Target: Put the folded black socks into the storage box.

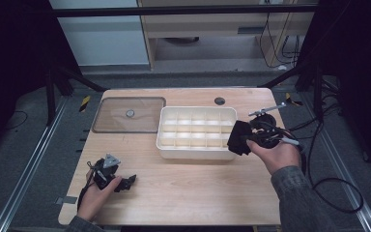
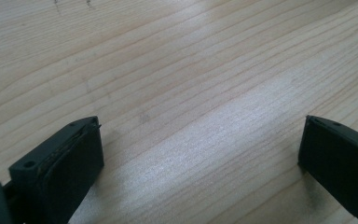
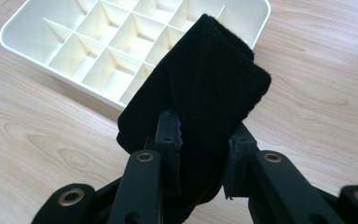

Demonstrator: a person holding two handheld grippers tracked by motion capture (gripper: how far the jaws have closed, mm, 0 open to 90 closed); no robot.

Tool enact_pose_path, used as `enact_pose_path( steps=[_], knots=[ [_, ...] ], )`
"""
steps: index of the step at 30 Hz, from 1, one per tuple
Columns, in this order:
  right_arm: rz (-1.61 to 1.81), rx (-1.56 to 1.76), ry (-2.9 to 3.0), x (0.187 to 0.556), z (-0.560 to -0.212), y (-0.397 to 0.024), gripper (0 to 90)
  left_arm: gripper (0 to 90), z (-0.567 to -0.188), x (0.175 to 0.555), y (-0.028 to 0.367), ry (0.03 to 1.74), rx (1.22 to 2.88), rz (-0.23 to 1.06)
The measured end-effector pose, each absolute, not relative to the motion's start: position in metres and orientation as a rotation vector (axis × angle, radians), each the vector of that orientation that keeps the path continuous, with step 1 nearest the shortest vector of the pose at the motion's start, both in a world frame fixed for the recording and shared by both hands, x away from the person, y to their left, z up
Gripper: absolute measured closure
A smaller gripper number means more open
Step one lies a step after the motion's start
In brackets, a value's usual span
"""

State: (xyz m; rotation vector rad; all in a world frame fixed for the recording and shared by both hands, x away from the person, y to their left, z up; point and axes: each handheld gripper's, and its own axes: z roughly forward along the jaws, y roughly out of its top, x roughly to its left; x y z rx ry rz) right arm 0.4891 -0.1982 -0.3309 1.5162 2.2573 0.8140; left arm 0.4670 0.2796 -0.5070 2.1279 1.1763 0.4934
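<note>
Overhead light is falling brightly on the bench [image 1: 183, 188] while the room around it is sinking into near-black — the far floor is showing only dim grey. In the left gripper view a pale sheen is glaring across the wood grain, and the tongs' near parts are blurring. The white tray [image 3: 37, 42] is glowing slightly overexposed.

The left gripper [image 1: 125, 182] lay low at the near left, held in the left hand [image 1: 92, 198], its jaws spread wide with nothing between them. The right gripper [image 1: 241, 137], raised in the right hand [image 1: 276, 154] at the far right, pointed leftward, its jaws clamped on a folded black cloth [image 3: 200, 102].
</note>
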Motion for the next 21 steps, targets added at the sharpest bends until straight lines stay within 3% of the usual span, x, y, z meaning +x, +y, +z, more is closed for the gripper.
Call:
enact_pose_path(
  steps=[21],
  knots=[
    [0.823, 1.522, 2.259, 0.513, -0.33, -0.215, 72.2, 0.0, -0.509, 0.469, 0.281, 1.139, 2.121, 0.496]
  ],
)
